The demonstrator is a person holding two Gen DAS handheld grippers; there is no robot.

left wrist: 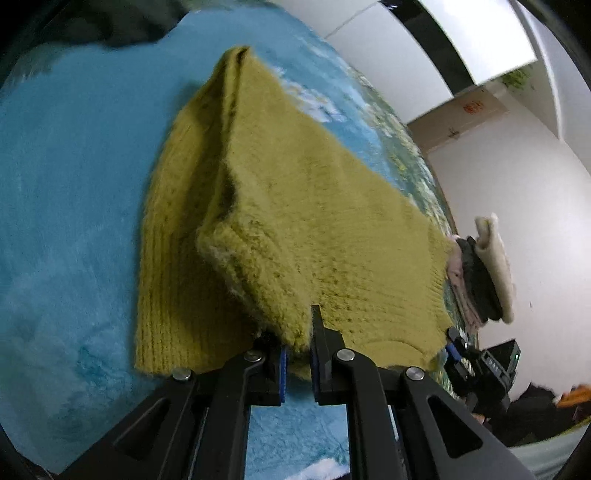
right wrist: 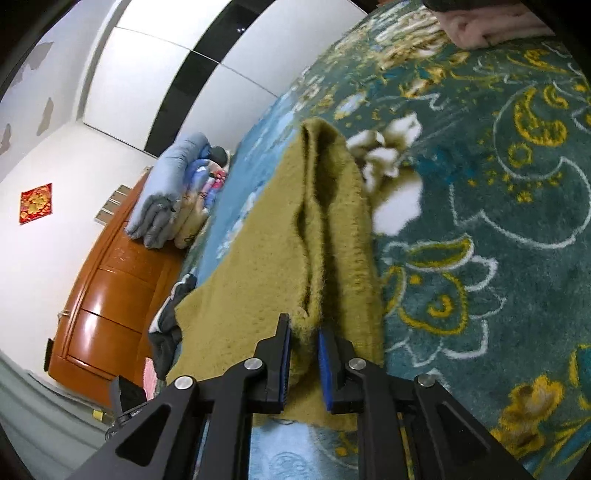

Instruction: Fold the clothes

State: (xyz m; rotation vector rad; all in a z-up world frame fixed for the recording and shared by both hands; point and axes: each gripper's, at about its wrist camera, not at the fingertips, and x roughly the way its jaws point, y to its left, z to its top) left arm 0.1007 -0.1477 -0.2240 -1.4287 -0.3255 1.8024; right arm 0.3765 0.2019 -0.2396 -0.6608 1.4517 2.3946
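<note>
An olive-yellow knitted sweater (left wrist: 288, 206) lies partly lifted over a blue plush blanket (left wrist: 66, 206). My left gripper (left wrist: 297, 343) is shut on a bunched fold of the sweater at its near edge. In the right wrist view the same sweater (right wrist: 258, 258) stretches away over the patterned blanket (right wrist: 480, 221). My right gripper (right wrist: 304, 336) is shut on another raised fold of its near edge. The other gripper (left wrist: 476, 362) shows at the sweater's right corner in the left wrist view.
A stack of folded clothes (left wrist: 484, 269) sits at the bed's right edge. Folded quilts (right wrist: 177, 195) are piled by an orange wooden headboard (right wrist: 110, 295). Dark clothes (right wrist: 170, 321) lie at the left of the sweater. A pink garment (right wrist: 491, 26) lies at the far top.
</note>
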